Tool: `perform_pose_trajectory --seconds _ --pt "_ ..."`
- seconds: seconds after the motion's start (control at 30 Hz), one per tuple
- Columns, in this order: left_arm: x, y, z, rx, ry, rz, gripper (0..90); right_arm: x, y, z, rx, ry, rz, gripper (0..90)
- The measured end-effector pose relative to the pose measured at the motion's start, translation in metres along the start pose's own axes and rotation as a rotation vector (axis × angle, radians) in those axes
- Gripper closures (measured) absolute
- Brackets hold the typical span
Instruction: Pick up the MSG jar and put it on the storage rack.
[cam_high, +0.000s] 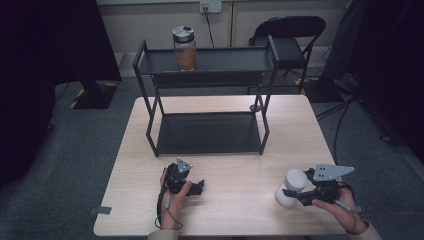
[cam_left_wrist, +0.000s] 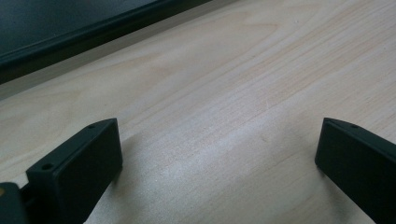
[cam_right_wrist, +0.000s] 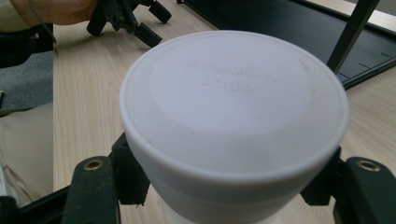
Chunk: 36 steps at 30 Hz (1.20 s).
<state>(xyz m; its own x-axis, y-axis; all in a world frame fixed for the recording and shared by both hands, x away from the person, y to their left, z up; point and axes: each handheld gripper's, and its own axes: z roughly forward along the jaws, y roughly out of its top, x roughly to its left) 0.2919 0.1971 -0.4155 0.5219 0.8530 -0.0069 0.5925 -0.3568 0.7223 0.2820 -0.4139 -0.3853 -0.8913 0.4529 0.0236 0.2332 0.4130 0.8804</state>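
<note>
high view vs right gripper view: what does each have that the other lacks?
High view alone: the whole two-tier rack, a glass jar with brown contents on its top shelf, a folding chair behind, the wall outlet, and both hands.

Right gripper view alone: faint raised lettering on the white bottle lid, too blurred to read, and the jaws pressed against the bottle's sides.

Shared: the white bottle held in the right gripper, the left gripper resting on the table, and the rack's bottom shelf.
</note>
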Motion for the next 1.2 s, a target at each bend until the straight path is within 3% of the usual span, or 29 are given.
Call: perform_pose_trajectory --seconds 0.63,1.2 --pt "0.0 0.0 0.0 0.0 0.0 0.0 0.0 0.001 0.018 0.007 0.022 -0.031 -0.003 34.2" --pt "0.0 0.0 0.0 0.0 0.0 0.0 0.0 -0.003 0.044 0.035 0.026 -0.039 0.0 34.2"
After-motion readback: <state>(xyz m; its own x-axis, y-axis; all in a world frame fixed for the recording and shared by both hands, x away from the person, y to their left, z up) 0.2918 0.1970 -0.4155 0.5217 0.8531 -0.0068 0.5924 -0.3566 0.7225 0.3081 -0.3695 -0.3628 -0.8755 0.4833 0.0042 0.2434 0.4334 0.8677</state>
